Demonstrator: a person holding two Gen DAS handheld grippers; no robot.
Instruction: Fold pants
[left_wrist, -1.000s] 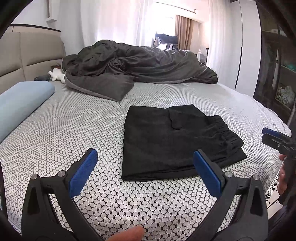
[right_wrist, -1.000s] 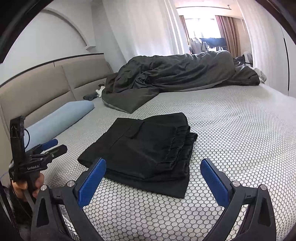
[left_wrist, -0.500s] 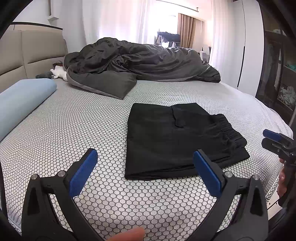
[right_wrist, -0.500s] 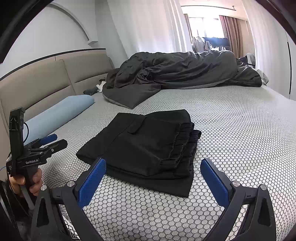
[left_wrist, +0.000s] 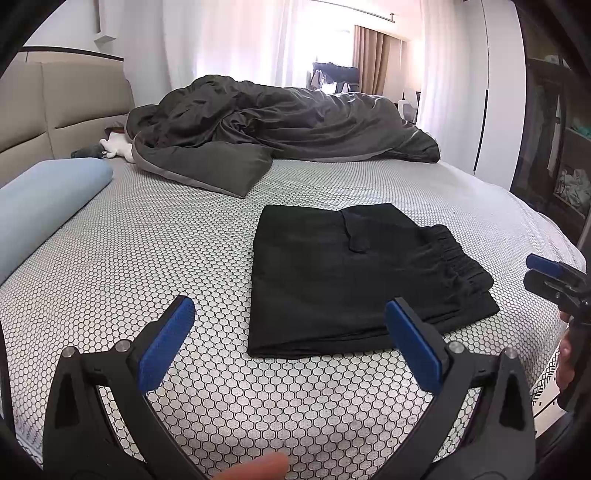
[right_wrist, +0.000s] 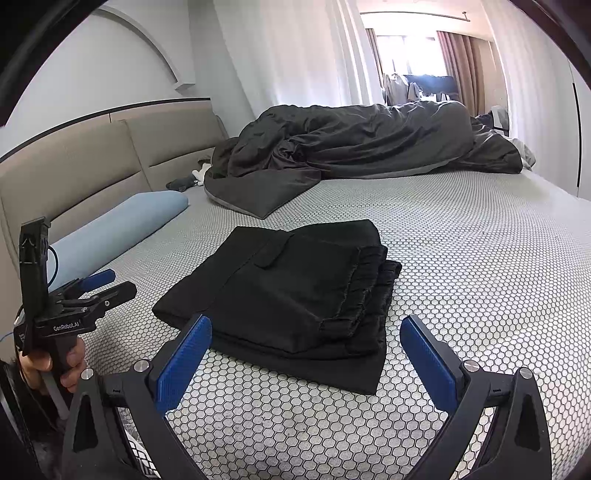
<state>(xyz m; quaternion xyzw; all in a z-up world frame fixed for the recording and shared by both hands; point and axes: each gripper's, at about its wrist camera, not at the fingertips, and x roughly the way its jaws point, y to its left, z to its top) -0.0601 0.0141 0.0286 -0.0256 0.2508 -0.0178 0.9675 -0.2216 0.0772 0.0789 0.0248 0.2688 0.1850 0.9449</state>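
Lying folded into a compact black rectangle at about one o'clock in the left wrist view: pants (left_wrist: 354, 273), resting flat on the honeycomb-patterned bed (left_wrist: 147, 258), elastic waistband stacked toward three o'clock, a pocket flap showing on top. Hovering short of the near edge, touching nothing: left gripper (left_wrist: 291, 343), blue pads spread wide, holding nothing. Hovering likewise at six o'clock in the right wrist view: right gripper (right_wrist: 306, 354), spread wide and empty, the bundle just beyond at twelve o'clock. Looking finished or nearly so, judging from the layered edges and squared outline.

Risking, from here, mostly disturbance of the fold. Dragging a pad across the top layer and peeling it open, if either tool is driven in low. Pinching only the upper ply when lifting and letting the bundle unroll under its own weight. Slipping of the waistband stack toward three o'clock, being thicker and less even than the rest. Snagging on the loose flap during a smoothing pass. Lying well apart at eleven o'clock, no hindrance: dark duvet (left_wrist: 280, 125) and blue pillow (left_wrist: 44, 210).
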